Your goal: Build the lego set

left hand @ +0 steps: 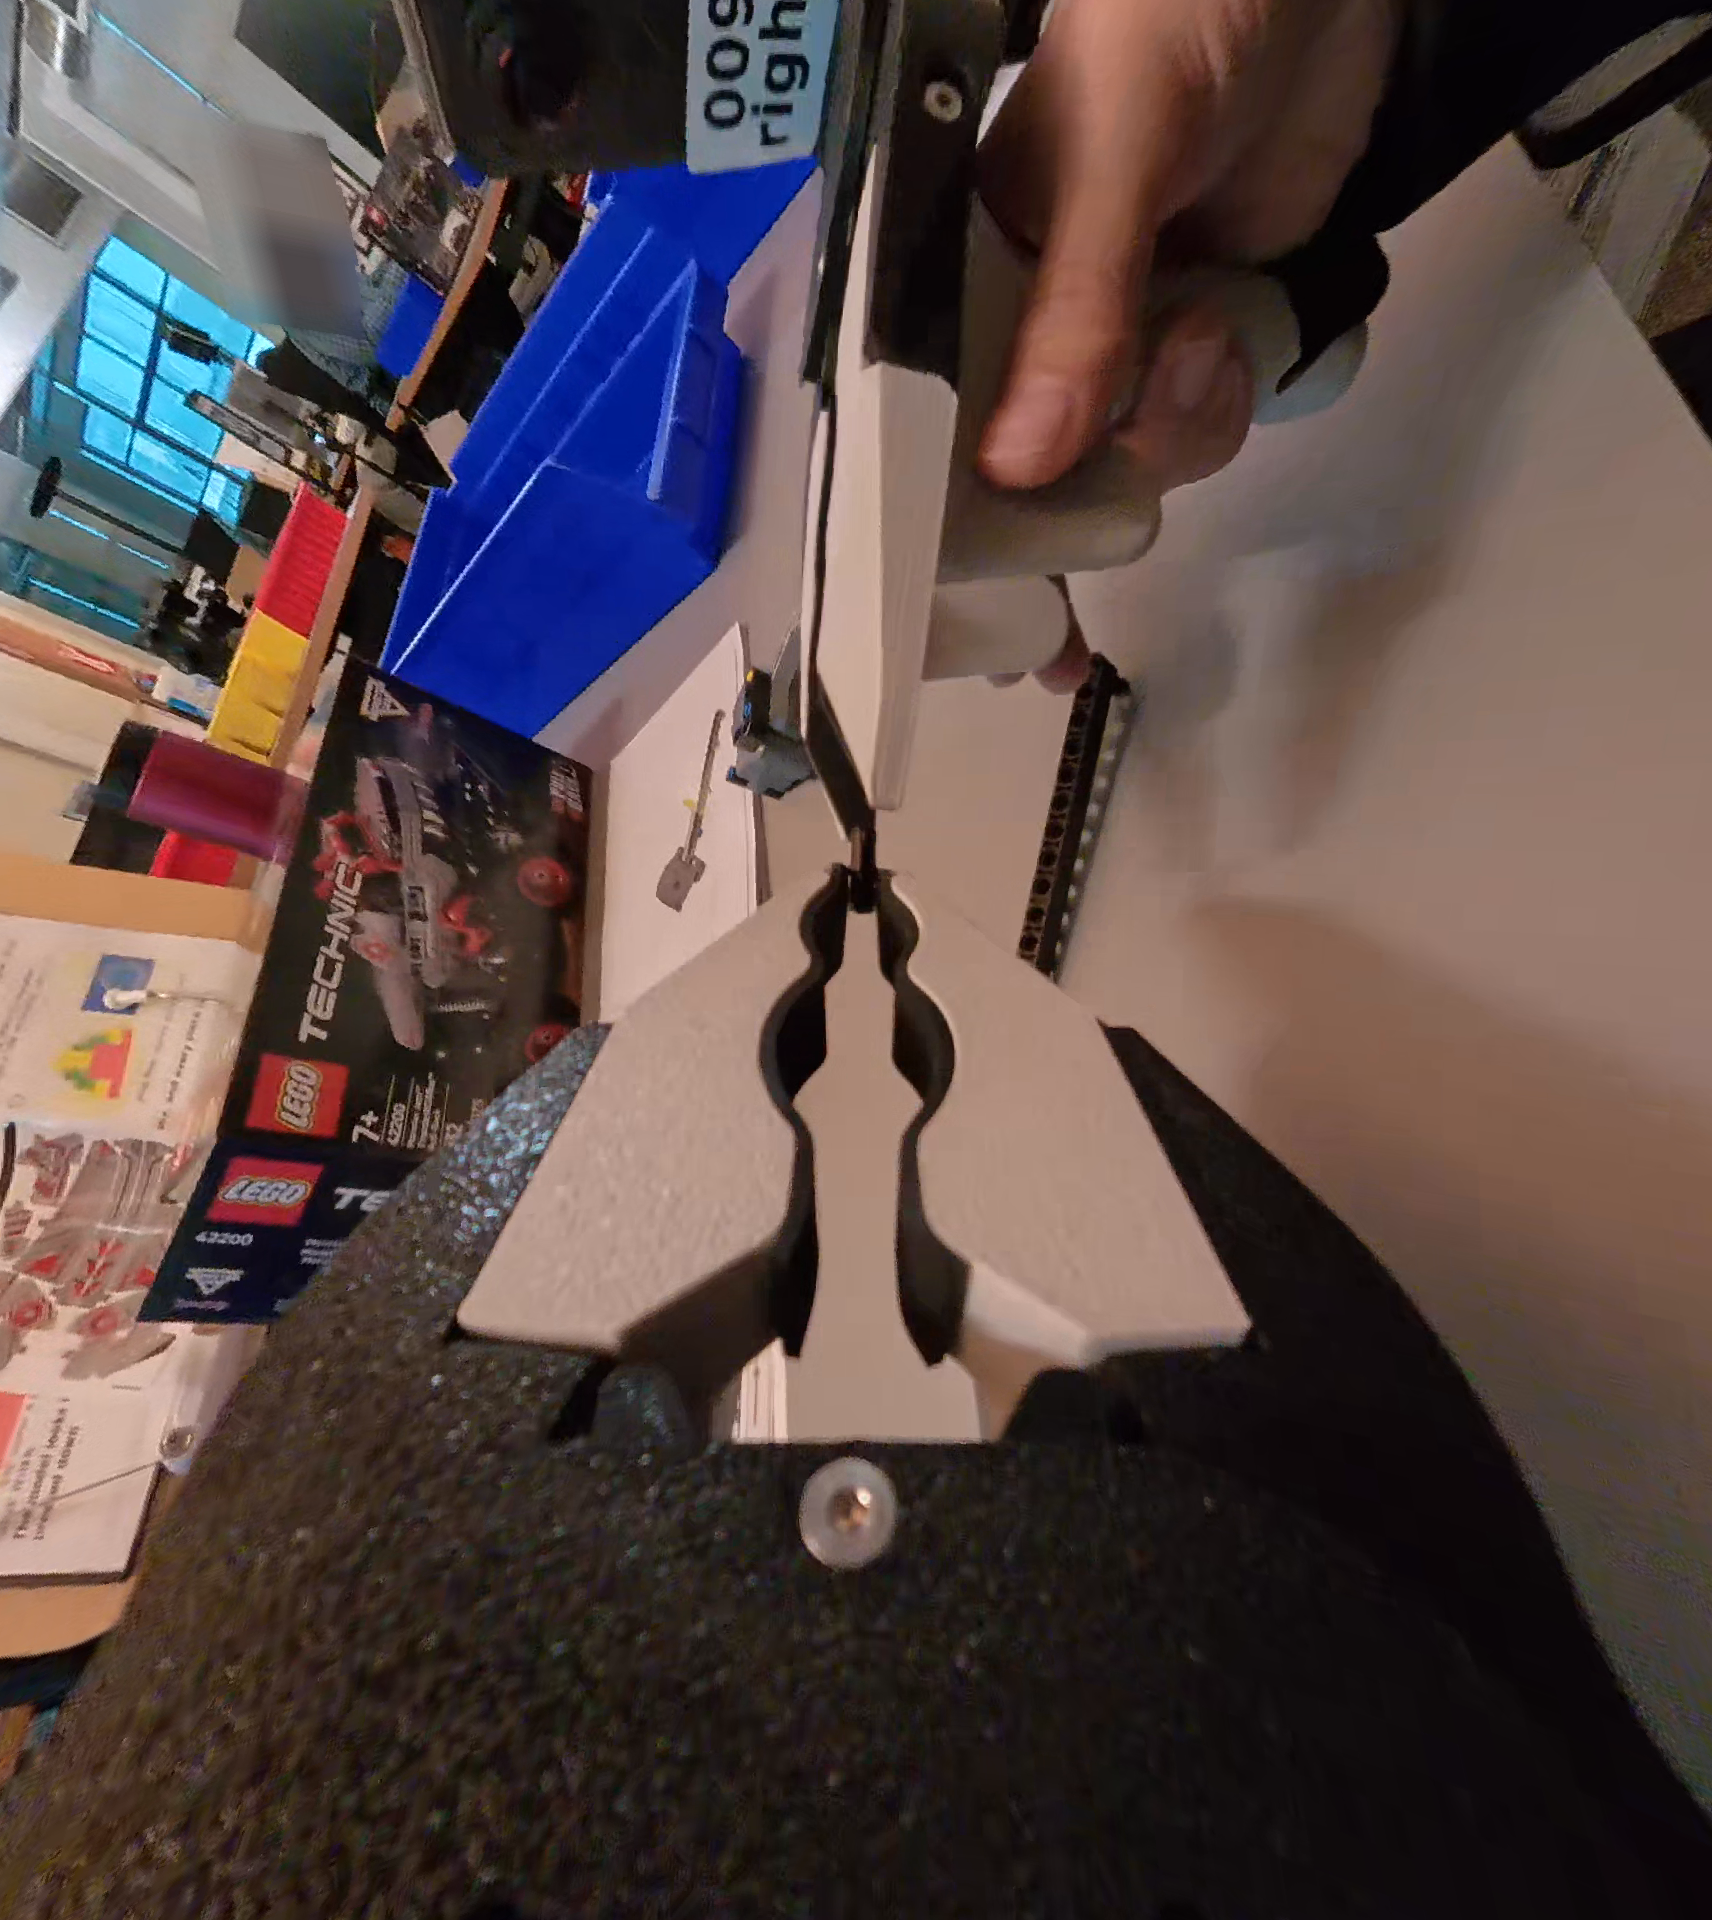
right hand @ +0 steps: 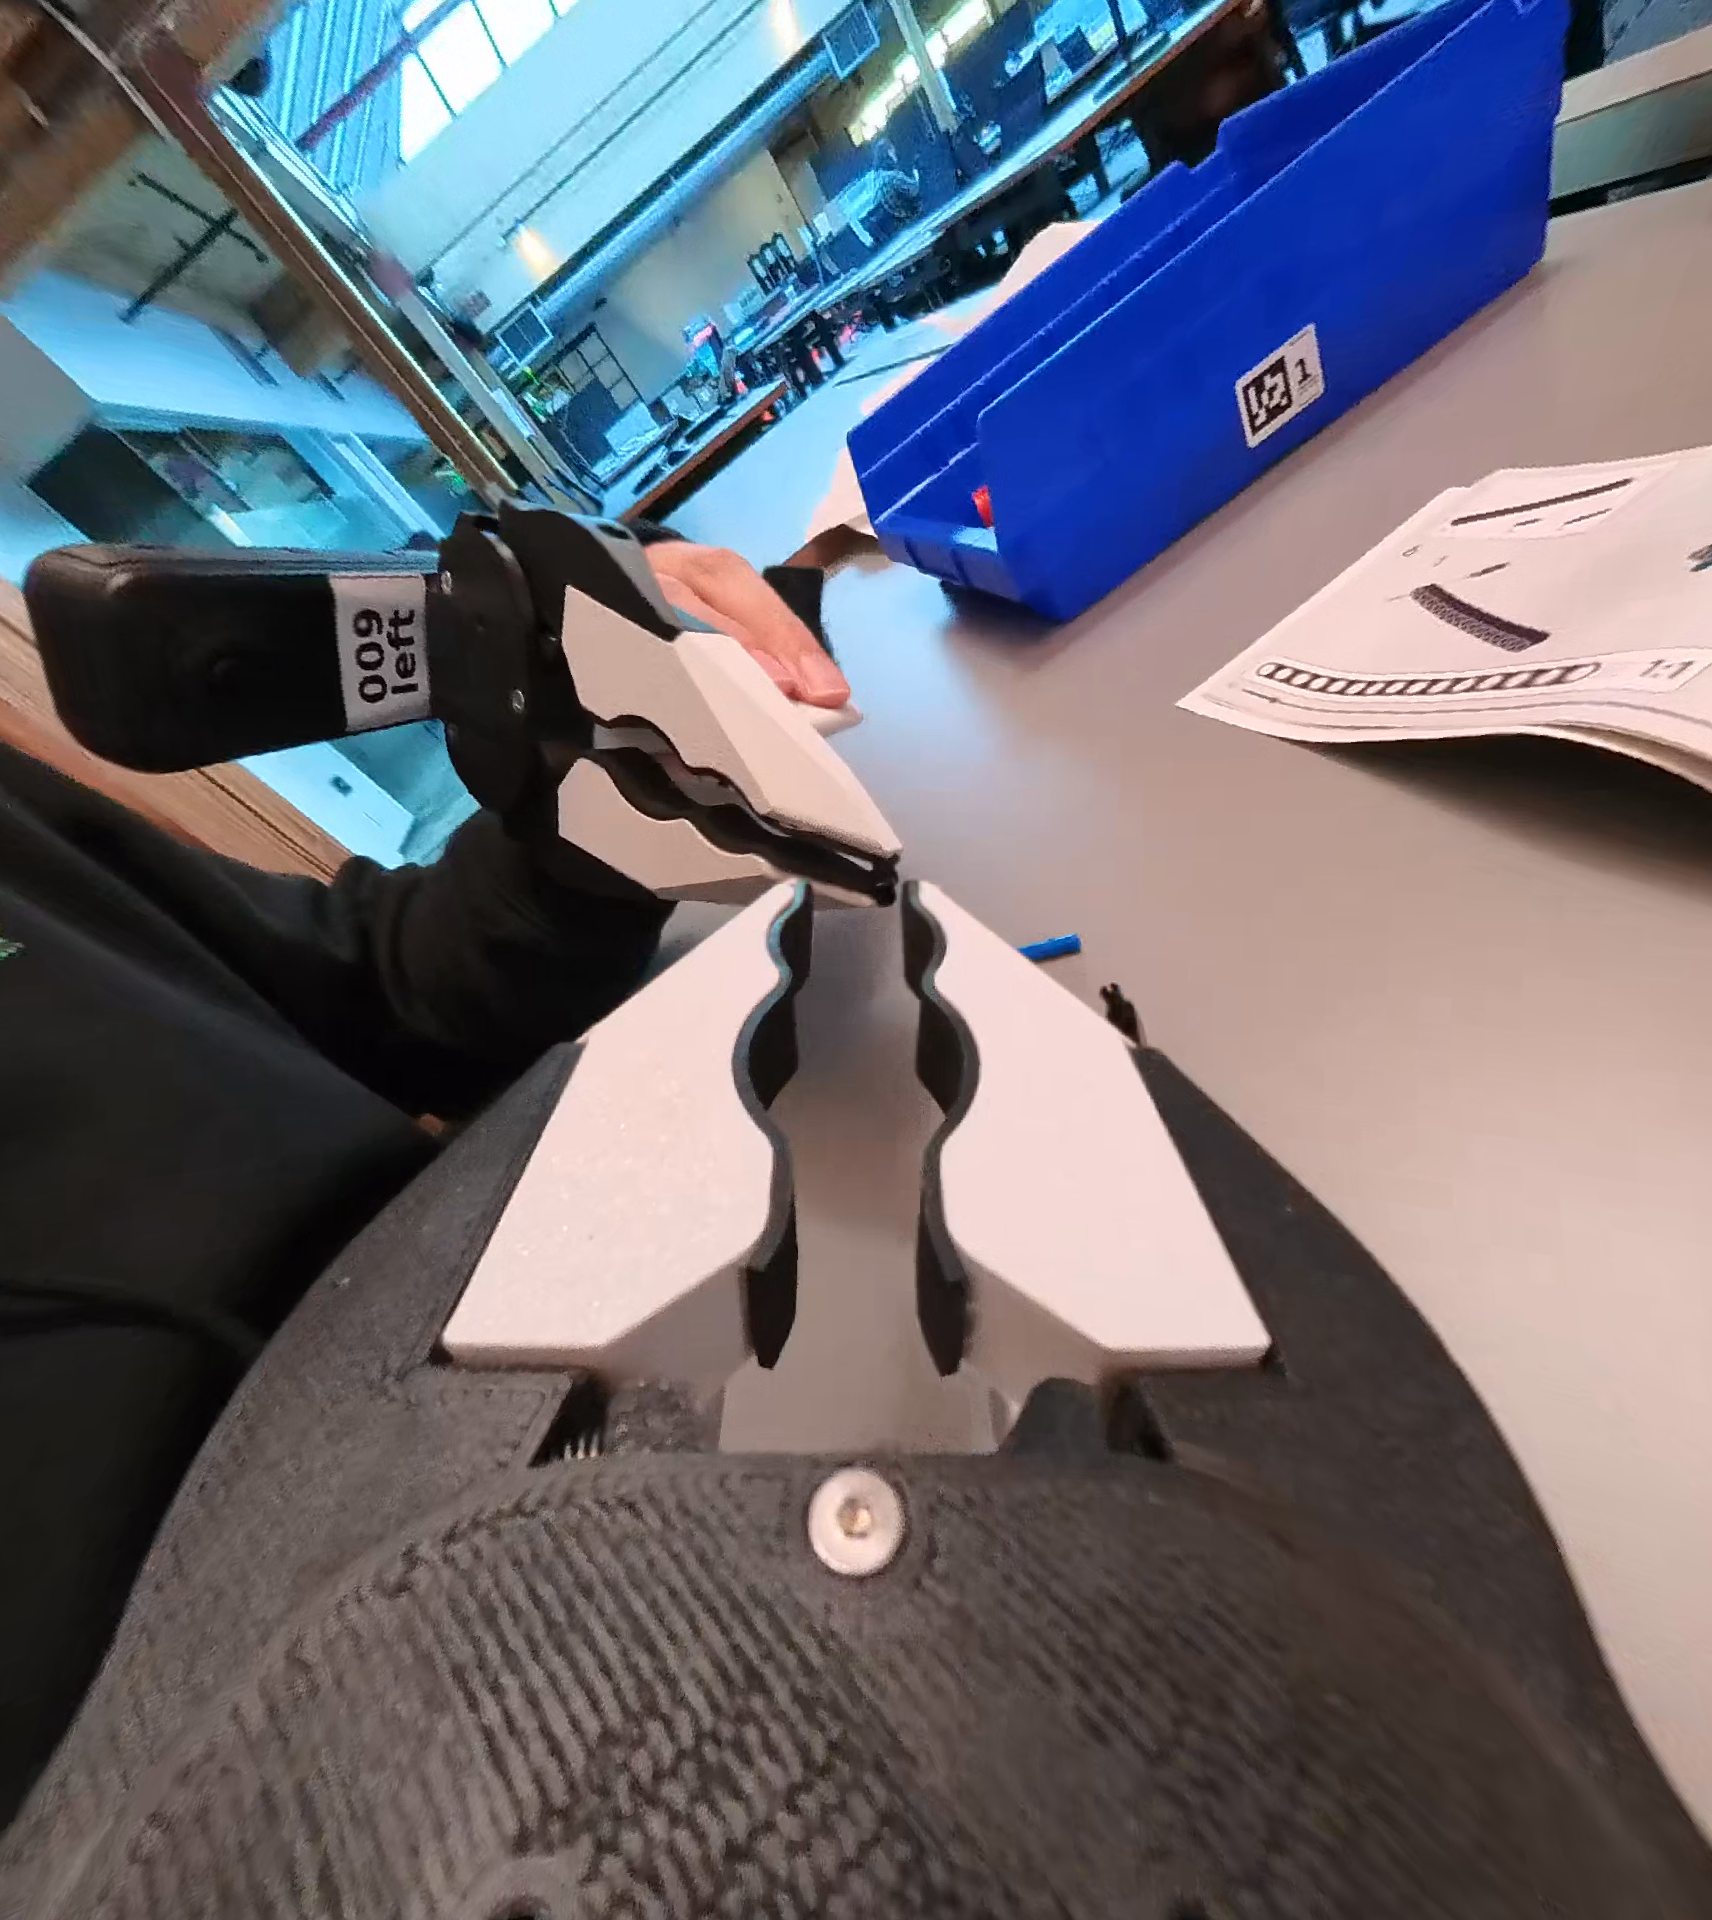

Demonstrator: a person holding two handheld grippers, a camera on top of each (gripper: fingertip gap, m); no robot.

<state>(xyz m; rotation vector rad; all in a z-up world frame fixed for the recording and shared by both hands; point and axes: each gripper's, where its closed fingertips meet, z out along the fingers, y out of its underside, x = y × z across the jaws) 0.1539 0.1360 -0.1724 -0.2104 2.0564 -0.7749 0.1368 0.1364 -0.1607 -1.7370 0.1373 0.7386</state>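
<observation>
My left gripper (left hand: 864, 881) is shut on a small black Lego piece (left hand: 863, 868) at its fingertips, a little above the table. My right gripper (right hand: 854, 896) is open, with its two fingertips on either side of the left gripper's tip (right hand: 878, 878) and the black piece (right hand: 883, 891). In the left wrist view the right gripper (left hand: 867, 816) comes down from above, edge-on, held by a hand (left hand: 1143, 239). A long black holed beam (left hand: 1080, 810) lies on the table just beyond. I cannot tell whether the right gripper touches the piece.
A blue bin (right hand: 1195, 364) stands at the back with a red part inside. An open instruction booklet (right hand: 1558, 644) lies to the right. A blue pin (right hand: 1049, 948) and a small black part (right hand: 1117, 1003) lie nearby. A Lego box (left hand: 395, 997) and a small grey assembly (left hand: 769, 743) show to the left.
</observation>
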